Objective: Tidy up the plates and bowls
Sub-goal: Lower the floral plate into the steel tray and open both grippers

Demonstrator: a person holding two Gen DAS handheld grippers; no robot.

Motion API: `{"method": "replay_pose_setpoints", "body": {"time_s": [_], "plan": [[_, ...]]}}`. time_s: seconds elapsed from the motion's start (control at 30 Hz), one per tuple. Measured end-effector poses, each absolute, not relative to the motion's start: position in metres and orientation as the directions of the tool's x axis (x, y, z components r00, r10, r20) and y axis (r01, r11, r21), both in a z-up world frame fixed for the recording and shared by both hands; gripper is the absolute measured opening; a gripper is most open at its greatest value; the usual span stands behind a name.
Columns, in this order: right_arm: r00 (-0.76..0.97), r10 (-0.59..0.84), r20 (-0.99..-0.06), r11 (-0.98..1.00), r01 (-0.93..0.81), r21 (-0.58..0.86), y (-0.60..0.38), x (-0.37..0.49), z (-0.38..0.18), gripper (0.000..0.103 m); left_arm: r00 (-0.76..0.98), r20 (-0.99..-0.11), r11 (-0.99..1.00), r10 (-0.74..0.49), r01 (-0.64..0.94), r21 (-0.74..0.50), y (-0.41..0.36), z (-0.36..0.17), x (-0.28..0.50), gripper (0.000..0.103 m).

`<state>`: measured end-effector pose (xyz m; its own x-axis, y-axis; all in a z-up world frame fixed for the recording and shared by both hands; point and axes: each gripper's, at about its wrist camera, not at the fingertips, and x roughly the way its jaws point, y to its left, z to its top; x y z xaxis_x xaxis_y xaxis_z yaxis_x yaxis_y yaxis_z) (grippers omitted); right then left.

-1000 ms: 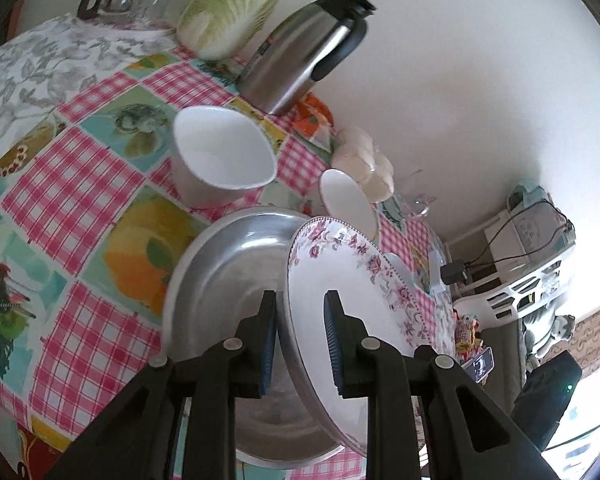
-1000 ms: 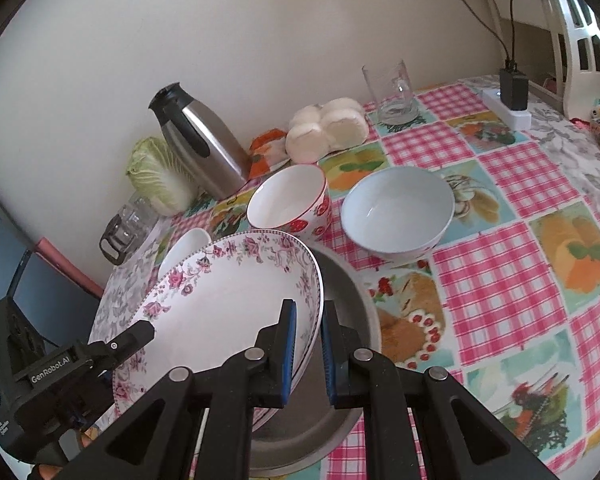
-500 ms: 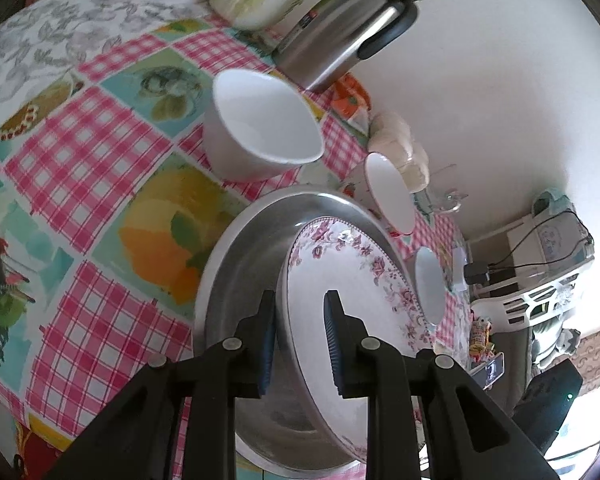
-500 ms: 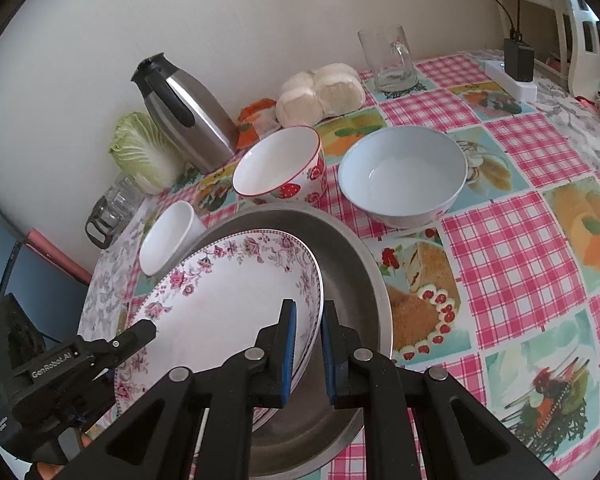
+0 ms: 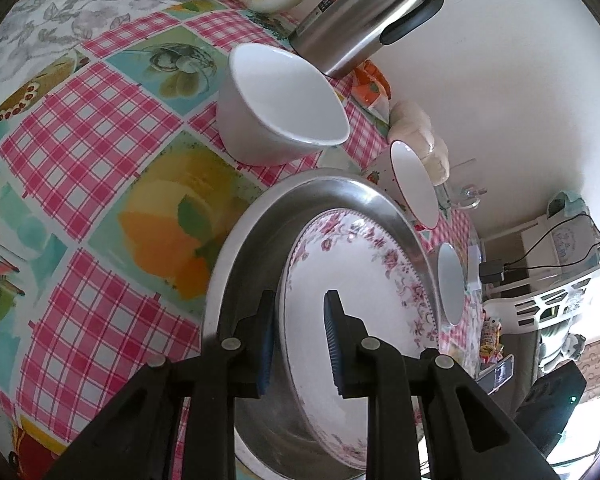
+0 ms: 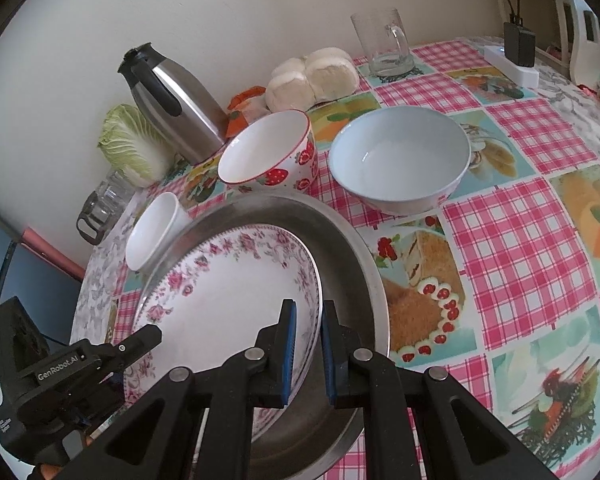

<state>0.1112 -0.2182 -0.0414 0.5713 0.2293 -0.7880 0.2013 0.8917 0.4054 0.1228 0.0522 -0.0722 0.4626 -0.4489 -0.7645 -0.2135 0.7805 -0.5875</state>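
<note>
A white plate with a pink rose border (image 6: 228,288) sits low and centre-left in the right wrist view, inside a wide, shallow stainless steel basin (image 6: 352,264). Its face is plain and glossy; the floral band and a fine dotted edge run all round the rim. It lies tilted in the basin; whether its underside touches the metal cannot be told.

The right gripper (image 6: 308,350) clamps the plate's near right rim, blue pads narrow with the rim between them. The left gripper (image 5: 298,344) grips the opposite rim, one pad on the white face, the other behind the edge; in the right wrist view it shows at lower left (image 6: 140,340).

In the left wrist view the plate (image 5: 356,280) fills the lower centre, the basin's rim (image 5: 236,256) curving round it.

Above the basin in the right wrist view stand a strawberry-printed bowl (image 6: 270,154), a pale blue-white bowl (image 6: 400,158) to its right, and a small white bowl (image 6: 154,230) at the basin's left edge. Further up are a steel thermos jug (image 6: 176,100), a napa cabbage (image 6: 134,144), white buns (image 6: 314,78) and a glass mug (image 6: 384,42). All stand on a pink checked tablecloth with food pictures (image 6: 516,240).
</note>
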Motion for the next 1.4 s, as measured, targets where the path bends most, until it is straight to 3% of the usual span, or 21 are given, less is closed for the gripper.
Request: {"method": "replay_pose_setpoints", "body": {"time_s": [0.7,0.8,0.93,1.4], "plan": [[0.531,0.209,-0.821,0.898,0.227,0.376,-0.219,0.117,-0.055,0.013,0.436,-0.839,0.876,-0.325,-0.196,-0.441,0.032,-0.07,0.13,0.026],[0.53,0.209,-0.822,0.9,0.225,0.374,-0.219,0.117,-0.055,0.013,0.436,-0.845,0.888,-0.308,-0.186,-0.42,0.028,-0.07,0.131,0.03],[0.524,0.204,-0.827,0.904,0.224,0.365,-0.217,0.118,-0.054,0.014,0.451,-0.836,0.886,-0.312,-0.178,-0.427,0.027,-0.066,0.133,0.043],[0.571,0.143,-0.808,0.921,0.222,0.32,-0.222,0.112,-0.029,0.016,0.461,-0.841,0.898,-0.284,-0.179,-0.401,0.028,-0.053,0.131,0.047]]}}
